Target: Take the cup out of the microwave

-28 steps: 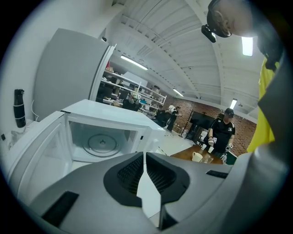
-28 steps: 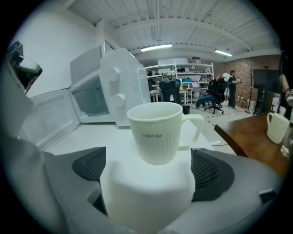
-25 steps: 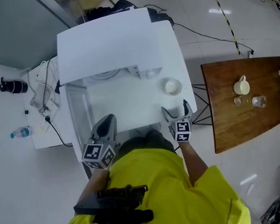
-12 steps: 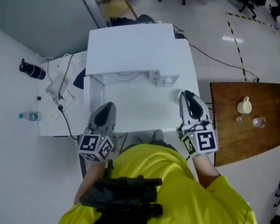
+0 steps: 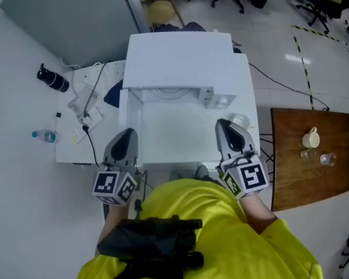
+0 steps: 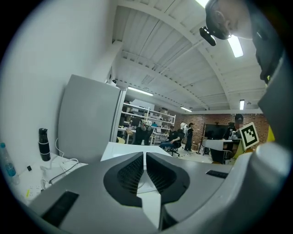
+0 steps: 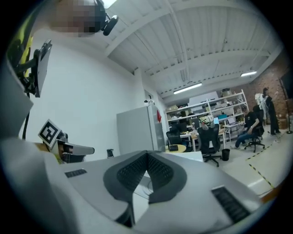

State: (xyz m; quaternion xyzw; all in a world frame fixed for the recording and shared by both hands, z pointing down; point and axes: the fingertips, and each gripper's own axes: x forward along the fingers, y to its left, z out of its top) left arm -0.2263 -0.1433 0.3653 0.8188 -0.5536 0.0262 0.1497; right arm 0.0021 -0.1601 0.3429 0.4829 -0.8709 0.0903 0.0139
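The white microwave (image 5: 178, 57) stands at the far side of a white table (image 5: 175, 136). A white cup (image 5: 242, 121) sits on that table just right of the microwave's front, half hidden behind my right gripper (image 5: 225, 127). That gripper is raised above the table's right part and is shut with nothing between its pads (image 7: 137, 171). My left gripper (image 5: 125, 134) hangs over the table's near left edge, also shut and empty (image 6: 145, 161). Both point roughly level toward the microwave.
A wooden table (image 5: 308, 171) at the right carries a cream mug (image 5: 311, 137) and a small glass (image 5: 326, 158). Cables (image 5: 88, 98), a black flask (image 5: 53, 79) and a water bottle (image 5: 44, 136) lie left. A grey cabinet (image 5: 64, 4) stands behind.
Both grippers have risen, the right one much more, and its jaws have gone from open to shut. The cup, earlier in plain view on the table, is now partly covered by the right gripper.
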